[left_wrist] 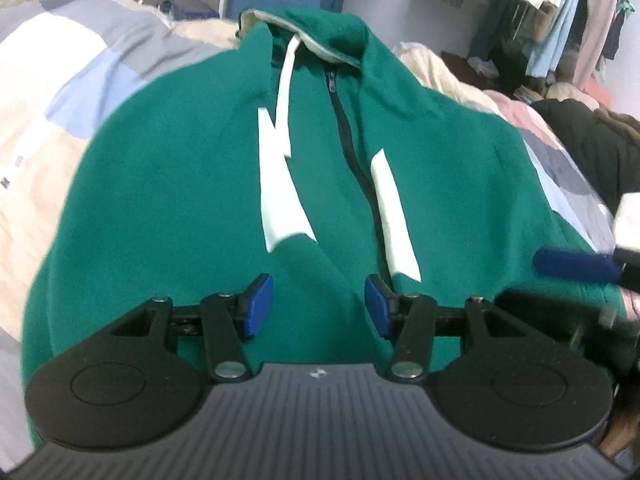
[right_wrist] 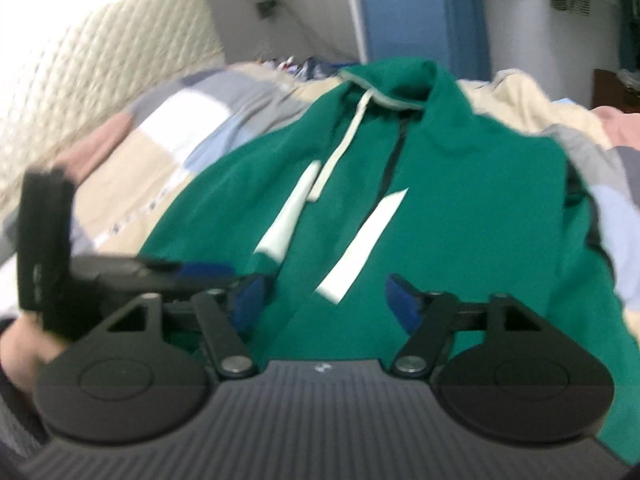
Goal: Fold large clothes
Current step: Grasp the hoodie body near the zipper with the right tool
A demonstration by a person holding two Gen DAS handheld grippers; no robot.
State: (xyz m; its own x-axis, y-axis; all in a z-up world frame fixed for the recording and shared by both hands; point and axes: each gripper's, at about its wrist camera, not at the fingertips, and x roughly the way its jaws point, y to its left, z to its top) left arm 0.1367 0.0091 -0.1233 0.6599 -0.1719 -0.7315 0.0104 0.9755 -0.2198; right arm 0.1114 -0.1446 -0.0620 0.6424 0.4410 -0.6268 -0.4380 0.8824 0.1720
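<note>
Below both grippers, left and right, jaws apart and empty, a green hoodie lies front-up on a patchwork quilt: zip closed, white stripes, white drawstring, hood farthest away. Beyond, clothes hang on a rail.

The green hoodie is soft, matt fleece-like cloth with a faintly fuzzy nap; its white stripes look smoother and flatter, perhaps printed or sewn on, though blur hides the detail. The drawstring is woven white cord, the zip dark tape. The bed cover towards the bed's left edge is matt patchwork cotton. The left gripper has matt black plastic arms, shiny metal rivets, and blue rubbery fingers
</note>
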